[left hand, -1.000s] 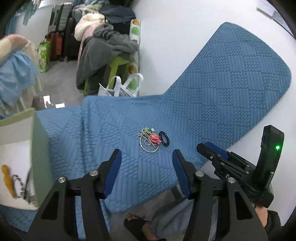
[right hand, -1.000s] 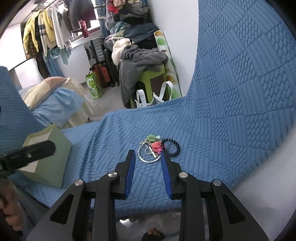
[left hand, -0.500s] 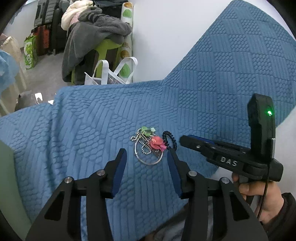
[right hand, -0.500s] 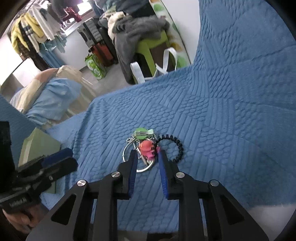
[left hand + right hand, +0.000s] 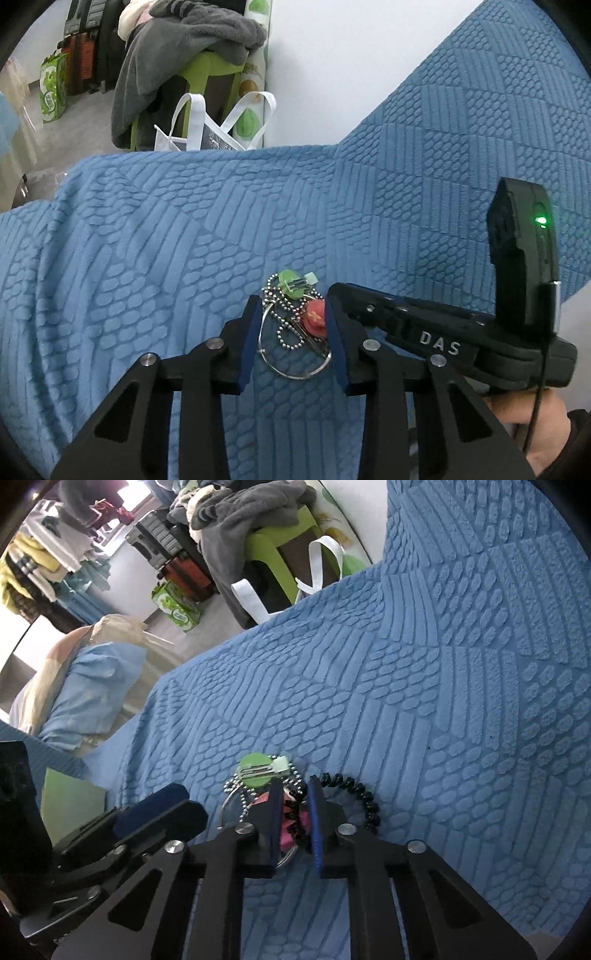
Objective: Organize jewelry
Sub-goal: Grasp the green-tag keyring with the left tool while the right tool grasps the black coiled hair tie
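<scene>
— At the lower centre of the left wrist view, what is seen between the pads?

— A small heap of jewelry is framed there on the blue quilted cover (image 5: 155,236). The left gripper (image 5: 291,339) is held partly open around it, its jaws having just been closing; the silver ring (image 5: 295,369), the ball chain (image 5: 286,325) and the red charm (image 5: 314,319) are seen in the gap. Whether the pads press on anything cannot be told; the red charm is seen just beside the right-hand pad.

— And the green piece?

— The green charm (image 5: 290,282) is placed just above the fingertips, toward the middle of the frame, outside the gap.

— What is shown in the right wrist view?

— Low in the centre, the right gripper (image 5: 293,812) is seen nearly closed, its jaws having just been closing. A stretch of the black coil band (image 5: 364,797) and part of a pink piece (image 5: 286,836) are caught in the narrow slot between the blue pads. The rest of the band is looped out to the right of the jaws, on the cover.

— Are the two tools apart?

— They are brought close together: in the left wrist view the right gripper's finger is seen entering from the right edge, its tip just beside the left gripper's right-hand pad. A hand (image 5: 532,417) is seen at the lower right, wrapped around that tool's grip.
</scene>
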The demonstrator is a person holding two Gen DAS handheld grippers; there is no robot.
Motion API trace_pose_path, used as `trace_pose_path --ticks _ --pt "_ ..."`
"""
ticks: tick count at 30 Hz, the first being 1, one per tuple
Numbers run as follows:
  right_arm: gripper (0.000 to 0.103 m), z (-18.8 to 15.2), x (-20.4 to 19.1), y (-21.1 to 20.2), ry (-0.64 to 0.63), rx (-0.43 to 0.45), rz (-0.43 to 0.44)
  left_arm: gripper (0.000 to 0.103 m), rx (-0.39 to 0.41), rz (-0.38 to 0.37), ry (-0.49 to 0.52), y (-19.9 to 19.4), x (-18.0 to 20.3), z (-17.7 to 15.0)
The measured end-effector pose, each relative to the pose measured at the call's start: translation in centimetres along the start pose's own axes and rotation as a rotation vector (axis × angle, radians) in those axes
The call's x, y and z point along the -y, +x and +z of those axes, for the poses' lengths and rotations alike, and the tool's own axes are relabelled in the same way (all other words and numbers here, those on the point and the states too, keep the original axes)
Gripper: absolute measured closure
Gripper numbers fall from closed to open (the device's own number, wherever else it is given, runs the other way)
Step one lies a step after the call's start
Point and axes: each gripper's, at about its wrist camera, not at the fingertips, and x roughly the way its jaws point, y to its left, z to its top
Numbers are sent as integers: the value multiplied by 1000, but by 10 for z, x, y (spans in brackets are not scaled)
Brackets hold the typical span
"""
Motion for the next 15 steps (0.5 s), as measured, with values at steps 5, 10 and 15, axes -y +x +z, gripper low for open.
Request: trace_pose_path --ticks 5,10,15 --pt "97 4 1 -10 -14 40 9 71 -12 3 -6 14 -3 3" --pt "97 9 9 -25 3 95 -7 74 -24 19 11 26 -1 5" --pt "97 9 16 -26 28 96 -21 76 -21 48 19 34 3 4"
